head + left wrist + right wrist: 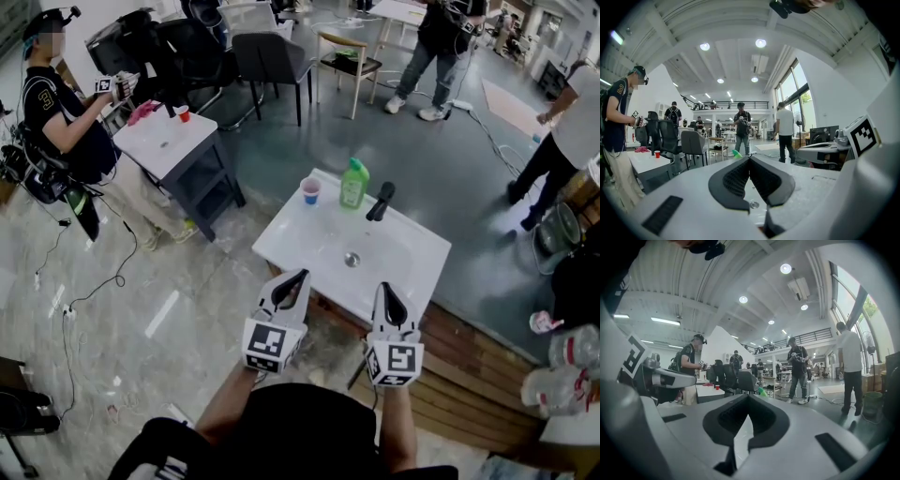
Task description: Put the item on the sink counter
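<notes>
Two grippers, both held low at the near edge of the sink counter [412, 253]. Left gripper [298, 278]: fingers pressed together, tips meeting, nothing between them; confirmed in its own view [750, 157]. Right gripper [385, 289]: same, black pads closed tip to tip and empty [749, 396]. Both point across the counter toward its far side. Marker cubes sit just behind each pair of fingers, left cube [265, 345], right cube [395, 363].

Counter is white, set at an angle, with a shallow basin and a drain [352, 259] near the middle. On the far rim, in a row: a cup [310, 191] at the left, a green bottle [353, 184] upright just beside it, then a black faucet [380, 201]. Cup and bottle stand close but apart. Both rest on the counter, well clear of either gripper. Which of the two is the task's item I cannot tell. Bottle top shows as a green tip just above the closed fingers in the left gripper view [736, 153] and in the right gripper view [762, 392].

Counter stands on a wooden base [469, 366].

Off to the left: a small white table [159, 141] with a red cup [184, 113] and a pink cloth [143, 112]; a person [56, 112] next to it. More people stand farther back.
</notes>
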Available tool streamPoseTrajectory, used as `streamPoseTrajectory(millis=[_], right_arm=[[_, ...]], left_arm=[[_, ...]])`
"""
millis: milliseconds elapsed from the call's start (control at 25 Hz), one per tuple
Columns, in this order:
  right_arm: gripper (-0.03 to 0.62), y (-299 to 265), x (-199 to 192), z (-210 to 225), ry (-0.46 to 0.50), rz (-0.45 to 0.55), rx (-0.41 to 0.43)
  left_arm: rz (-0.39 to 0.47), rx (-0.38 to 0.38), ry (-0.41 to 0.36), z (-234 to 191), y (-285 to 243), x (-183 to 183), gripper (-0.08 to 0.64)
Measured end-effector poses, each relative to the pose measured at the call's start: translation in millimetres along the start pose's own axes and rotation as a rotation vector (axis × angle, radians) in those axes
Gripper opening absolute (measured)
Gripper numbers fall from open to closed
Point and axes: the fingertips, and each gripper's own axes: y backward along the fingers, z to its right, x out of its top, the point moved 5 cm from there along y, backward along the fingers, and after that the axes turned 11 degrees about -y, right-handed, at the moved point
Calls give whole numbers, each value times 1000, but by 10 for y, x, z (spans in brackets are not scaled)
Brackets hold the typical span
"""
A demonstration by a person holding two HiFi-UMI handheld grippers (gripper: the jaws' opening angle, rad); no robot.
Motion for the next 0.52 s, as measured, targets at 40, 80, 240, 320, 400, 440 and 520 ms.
streamPoseTrajectory(millis=[40,80,240,320,400,440,520], right_arm=[[-2,-3,-2,-2,0,-1,1],[-2,-6,-1,-4,0,-2,1],[-2,-14,-28,-2,1,-2,3],[-2,-11,-34,-4,1,-1,4],[-2,-10,-45,-4,0,-1,4],[-2,-9,-55,-4,0,-1,4],[-2,-7,-70,-7,0,-2,5]], left_arm=[[0,0,-1,-3,-3,-1,3],[0,-1,-2,-5,-6,-3,3],[0,-2,1,-4,-10,-28,3],[1,-1,2,-1,-7,-34,3],[1,-1,0,0,-5,-41,3],[2,-1,-1,0,-4,-45,3],[3,-1,-1,0,0,-52,3]])
